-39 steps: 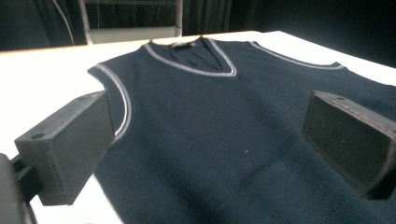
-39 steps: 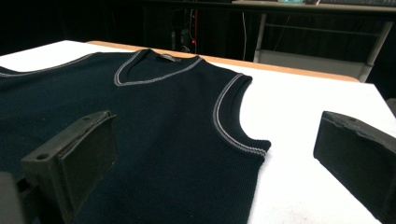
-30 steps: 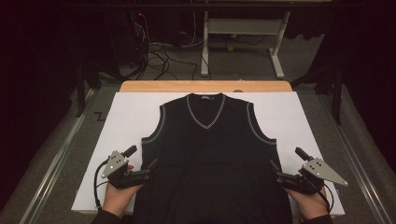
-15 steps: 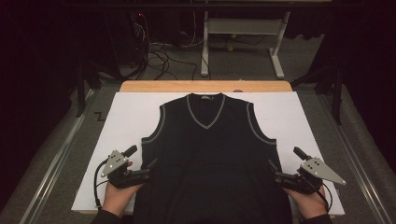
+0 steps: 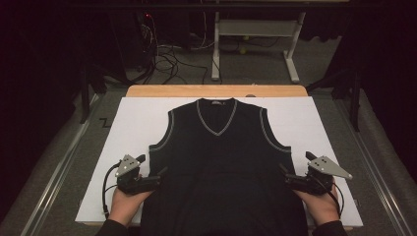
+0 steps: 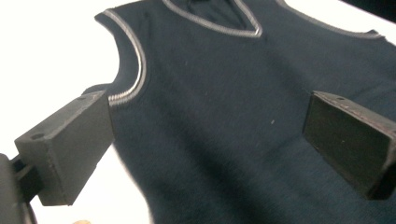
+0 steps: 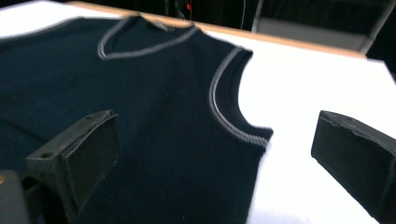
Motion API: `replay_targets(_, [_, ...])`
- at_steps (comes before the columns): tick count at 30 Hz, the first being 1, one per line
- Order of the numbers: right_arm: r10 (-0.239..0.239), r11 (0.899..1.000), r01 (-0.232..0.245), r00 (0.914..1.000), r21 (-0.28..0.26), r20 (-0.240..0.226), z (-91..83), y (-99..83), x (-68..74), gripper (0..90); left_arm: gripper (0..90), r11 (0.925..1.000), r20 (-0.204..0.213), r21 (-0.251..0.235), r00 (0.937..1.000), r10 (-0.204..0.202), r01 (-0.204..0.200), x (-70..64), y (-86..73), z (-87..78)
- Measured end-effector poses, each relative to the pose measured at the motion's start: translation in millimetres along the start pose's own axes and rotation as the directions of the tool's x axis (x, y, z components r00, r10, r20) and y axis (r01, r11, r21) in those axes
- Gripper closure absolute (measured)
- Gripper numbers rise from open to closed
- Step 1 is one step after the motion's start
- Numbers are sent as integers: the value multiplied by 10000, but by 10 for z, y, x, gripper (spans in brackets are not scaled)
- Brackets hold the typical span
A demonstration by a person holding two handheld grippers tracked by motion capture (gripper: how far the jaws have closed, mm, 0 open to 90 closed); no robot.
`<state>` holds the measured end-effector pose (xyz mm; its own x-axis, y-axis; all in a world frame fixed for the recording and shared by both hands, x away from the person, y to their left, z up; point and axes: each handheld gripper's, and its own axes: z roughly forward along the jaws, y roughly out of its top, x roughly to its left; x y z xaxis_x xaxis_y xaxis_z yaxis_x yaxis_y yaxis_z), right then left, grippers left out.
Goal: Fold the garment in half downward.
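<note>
Both grippers, left (image 5: 158, 175) & right (image 5: 285, 173), spread wide at vest (image 5: 223, 167) side edges; uneven pinches w/ one layer could skew it.

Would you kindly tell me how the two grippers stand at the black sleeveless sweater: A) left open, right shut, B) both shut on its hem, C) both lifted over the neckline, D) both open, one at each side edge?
D: the left gripper and the right gripper each show jaws spread wide, flanking the sweater at its side edges.
</note>
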<state>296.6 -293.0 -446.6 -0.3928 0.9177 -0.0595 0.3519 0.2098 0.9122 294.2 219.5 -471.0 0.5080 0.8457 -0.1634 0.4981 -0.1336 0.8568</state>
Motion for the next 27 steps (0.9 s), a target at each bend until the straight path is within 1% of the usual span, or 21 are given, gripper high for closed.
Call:
replay_targets(1, [30, 9998, -30, 10000, 207, 16, 17, -6, -10, 12, 10, 9999, -57, 166, 10000, 48, -47, 2, -1, 8])
replay_targets(2, [104, 9988, -100, 9999, 486, -69, 33, -18, -24, 33, 12, 9980, -121, 620, 9998, 163, -155, 3, -6, 33])
replay_targets(3, [104, 9980, -99, 9999, 631, -81, 41, -29, -30, 36, 12, 9980, -121, 620, 9998, 163, -155, 3, -6, 33])
replay_targets(4, [128, 9971, -120, 9999, 754, -98, 47, -39, -33, 46, 12, 9929, -249, 1172, 9994, 235, -204, 5, -11, 56])
replay_targets(5, [128, 9971, -120, 9999, 754, -98, 47, -39, -33, 46, 13, 9929, -249, 1172, 9994, 235, -204, 5, -11, 56])
replay_targets(6, [104, 9959, -93, 9999, 896, -117, 53, -49, -39, 53, 13, 9901, -274, 1391, 9994, 213, -173, 6, -13, 66])
replay_targets(7, [94, 9919, -80, 9999, 1268, -108, 66, -68, -47, 63, 13, 9864, -287, 1637, 9994, 195, -146, 9, -14, 74])
replay_targets(8, [129, 9895, -118, 9999, 1442, -67, 72, -77, -52, 70, 13, 9769, -392, 2132, 9990, 199, -111, 16, -19, 97])
replay_targets(9, [167, 9865, -158, 9999, 1628, -41, 78, -87, -58, 77, 13, 9721, -430, 2344, 9989, 183, -77, 19, -22, 109])
replay_targets(10, [167, 9865, -158, 9999, 1628, -41, 78, -87, -58, 77, 14, 9721, -430, 2344, 9989, 183, -77, 19, -22, 109])
replay_targets(12, [195, 9781, -201, 9998, 2071, 51, 100, -118, -76, 134, 15, 9625, -420, 2712, 9989, 210, -88, 20, -20, 133])
replay_targets(13, [195, 9781, -201, 9998, 2071, 51, 100, -118, -76, 134, 15, 9574, -480, 2877, 9981, 385, -231, 8, -18, 149])
replay_targets(14, [62, 9695, -101, 9998, 2448, 167, 118, -138, -75, 162, 16, 9528, -525, 3016, 9972, 531, -349, -10, -19, 166])
replay_targets(15, [75, 9662, -107, 9999, 2574, 134, 127, -147, -74, 171, 38, 9441, -451, 3256, 9965, 708, -523, -30, -18, 185])
replay_targets(17, [104, 9624, -126, 9999, 2712, 96, 136, -155, -76, 184, 77, 9434, -368, 3270, 9968, 713, -554, -31, -20, 185])
replay_targets(18, [188, 9557, -172, 9998, 2940, -26, 151, -168, -82, 214, 109, 9451, -391, 3237, 9974, 607, -449, -19, -17, 178])
replay_targets(19, [188, 9557, -172, 9998, 2940, -26, 151, -168, -82, 214, 117, 9451, -391, 3237, 9974, 607, -449, -19, -17, 178])
replay_targets(20, [246, 9517, -210, 9997, 3063, -80, 160, -174, -84, 231, 128, 9507, -369, 3094, 9987, 352, -220, 3, -20, 165])
replay_targets(23, [301, 9472, -249, 9995, 3197, -113, 167, -179, -84, 253, 159, 9547, -355, 2976, 9993, 99, 11, 31, -21, 147])
replay_targets(25, [277, 9406, -224, 9996, 3387, -107, 178, -186, -87, 284, 218, 9555, -458, 2950, 9989, 127, 14, 37, -24, 138])
replay_targets(27, [318, 9400, -254, 9994, 3403, -133, 179, -187, -87, 295, 230, 9512, -630, 3078, 9970, 457, -241, 14, -24, 142])
